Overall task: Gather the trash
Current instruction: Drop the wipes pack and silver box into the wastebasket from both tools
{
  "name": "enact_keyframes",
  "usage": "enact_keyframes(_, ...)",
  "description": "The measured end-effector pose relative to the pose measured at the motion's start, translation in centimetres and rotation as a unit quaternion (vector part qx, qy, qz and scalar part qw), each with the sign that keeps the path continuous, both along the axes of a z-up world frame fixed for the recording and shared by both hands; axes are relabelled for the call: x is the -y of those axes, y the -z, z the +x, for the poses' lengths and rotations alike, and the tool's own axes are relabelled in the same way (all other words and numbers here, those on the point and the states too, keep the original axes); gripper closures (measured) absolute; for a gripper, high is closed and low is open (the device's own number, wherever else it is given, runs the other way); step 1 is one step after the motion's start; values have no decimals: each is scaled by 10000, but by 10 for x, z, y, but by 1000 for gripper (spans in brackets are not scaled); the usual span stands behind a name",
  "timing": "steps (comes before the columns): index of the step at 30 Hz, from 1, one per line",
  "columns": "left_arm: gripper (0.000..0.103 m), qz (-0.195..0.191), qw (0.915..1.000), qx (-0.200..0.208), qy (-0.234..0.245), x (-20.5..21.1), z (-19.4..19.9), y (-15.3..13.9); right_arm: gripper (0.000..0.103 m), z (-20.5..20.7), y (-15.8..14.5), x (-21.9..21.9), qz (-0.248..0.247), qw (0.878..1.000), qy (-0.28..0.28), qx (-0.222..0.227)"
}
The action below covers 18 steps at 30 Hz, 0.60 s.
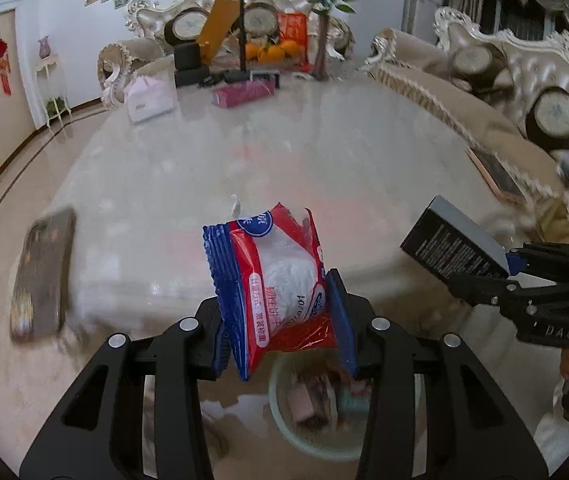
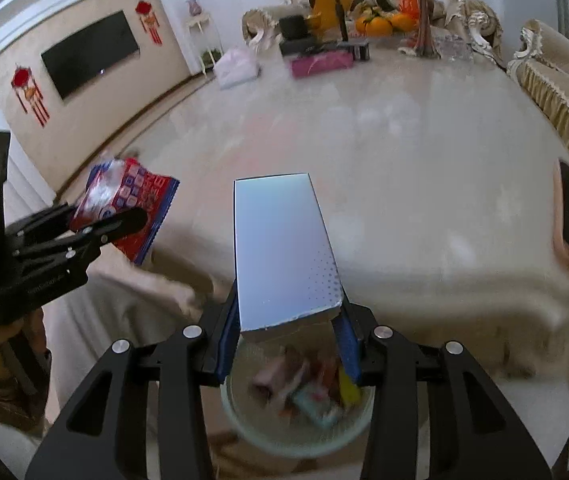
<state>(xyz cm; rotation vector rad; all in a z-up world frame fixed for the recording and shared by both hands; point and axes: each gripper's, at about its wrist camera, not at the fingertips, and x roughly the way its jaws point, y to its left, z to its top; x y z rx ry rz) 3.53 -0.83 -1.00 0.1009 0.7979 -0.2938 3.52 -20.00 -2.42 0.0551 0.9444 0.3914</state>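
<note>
My left gripper (image 1: 284, 320) is shut on a red, white and blue snack wrapper (image 1: 276, 276), held above a pale green trash bin (image 1: 284, 424) with several pieces of trash in it. The wrapper also shows in the right wrist view (image 2: 124, 208), held by the left gripper (image 2: 104, 228). My right gripper (image 2: 288, 336) is shut on a flat light-blue box (image 2: 284, 252), held above the same bin (image 2: 244, 428). In the left wrist view the box (image 1: 452, 244) shows its dark printed side in the right gripper (image 1: 512, 276).
A large beige marble table (image 1: 324, 152) lies ahead, its near edge just past the bin. A phone (image 1: 42, 276) lies at its left edge. A pink box (image 1: 244, 94), a tissue pack (image 1: 150, 100), oranges (image 1: 272, 52) and a tripod (image 1: 242, 20) stand at the far end. Sofas surround it.
</note>
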Motion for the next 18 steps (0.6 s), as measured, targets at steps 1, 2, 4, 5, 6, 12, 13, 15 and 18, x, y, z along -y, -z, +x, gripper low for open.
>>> enact_keyframes(1, 61, 18, 10000, -25, -8, 0, -11, 5, 63, -12, 4, -4, -105, 9999, -24, 4)
enact_keyframes(2, 61, 17, 10000, -67, -8, 1, -18, 9, 63, -18, 7, -6, -167, 9998, -53, -24)
enact_keyframes(4, 61, 37, 9997, -230, 48, 4, -35, 21, 63, -29, 16, -10, -316, 9994, -69, -110)
enact_keyframes(5, 61, 67, 9995, -292, 92, 8, -41, 26, 63, -34, 21, -13, -390, 9990, -116, -162)
enact_keyframes(6, 61, 134, 9991, -374, 155, 11, -47, 33, 63, -36, 25, -16, -422, 9987, -180, -222)
enact_keyframes(12, 61, 87, 9948, -980, 269, 20, -40, 75, 63, -17, 64, -20, -750, 9946, -131, -707)
enact_keyframes(13, 61, 49, 9933, -1120, 280, 21, -35, 84, 63, -9, 74, -20, -868, 9927, -113, -828)
enact_keyframes(15, 60, 44, 9901, -1377, 268, 22, -26, 101, 63, -1, 90, -21, -1017, 9902, -100, -954)
enact_keyframes(18, 30, 134, 9864, -1630, 136, 23, -16, 123, 61, 10, 110, -26, -1125, 9881, -111, -1039)
